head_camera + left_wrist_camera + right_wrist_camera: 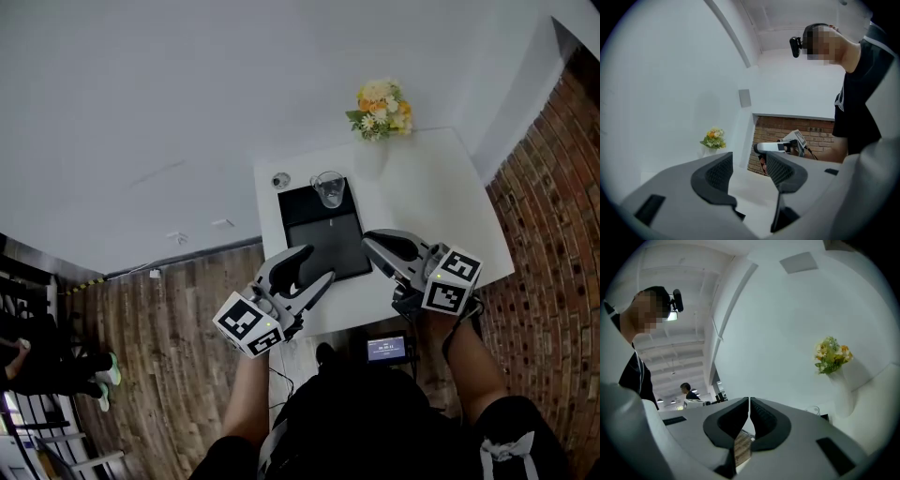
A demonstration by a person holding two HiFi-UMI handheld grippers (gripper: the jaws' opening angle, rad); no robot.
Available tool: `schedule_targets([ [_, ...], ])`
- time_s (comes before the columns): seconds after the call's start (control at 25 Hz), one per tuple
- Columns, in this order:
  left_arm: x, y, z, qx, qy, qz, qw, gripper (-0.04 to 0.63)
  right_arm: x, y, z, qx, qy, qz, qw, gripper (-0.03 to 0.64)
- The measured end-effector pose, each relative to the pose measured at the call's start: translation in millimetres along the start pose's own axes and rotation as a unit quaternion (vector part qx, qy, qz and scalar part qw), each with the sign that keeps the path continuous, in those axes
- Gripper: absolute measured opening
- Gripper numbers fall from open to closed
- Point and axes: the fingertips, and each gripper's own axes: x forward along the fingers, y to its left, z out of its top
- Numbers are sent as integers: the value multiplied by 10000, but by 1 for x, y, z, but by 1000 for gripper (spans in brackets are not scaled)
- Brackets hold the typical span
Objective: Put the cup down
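Note:
A clear glass cup [329,189] stands upright at the far end of a black mat [323,246] on the white table [427,187]. No gripper touches it. My left gripper [314,268] hovers open over the mat's near left corner with nothing between its jaws [749,161]. Over the mat's near right edge my right gripper [370,243] is shut and empty, its pads together [749,401]. In the right gripper view the cup's rim [813,410] peeks past the right jaw. From the left gripper view, the right gripper [780,146] shows ahead.
A bunch of yellow and white flowers [380,108] sits in a white vase at the table's far edge, seen also as flowers [713,138] and flowers [832,355]. A small round object [280,181] lies left of the cup. A brick wall [553,234] runs along the right.

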Motion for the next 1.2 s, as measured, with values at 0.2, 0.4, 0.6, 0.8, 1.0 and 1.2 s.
schedule_targets([
  [0.2,-12,-18,5,121,-48,-166,9998,182,-6,22,-7,-255,293,-84,9992,14],
  [0.4,-23,-18,3,-3,-131,13,9999,79,-10,27,-15,-161,323,-124,9993,14],
  [0.6,-29,-24,1,-94,-253,120,9996,8,-13,30,-23,212,177,-115,9996,12],
  [0.8,-32,-28,-5,-148,-149,167,9996,8,-10,29,-28,163,238,-177,9994,12],
  [1.0,-31,-28,-9,-208,-29,193,9996,8,-9,29,-34,-31,369,-235,9990,12],
  [1.2,-30,-30,-10,-265,-3,160,9995,8,-11,26,-35,-131,379,-353,9986,12],
])
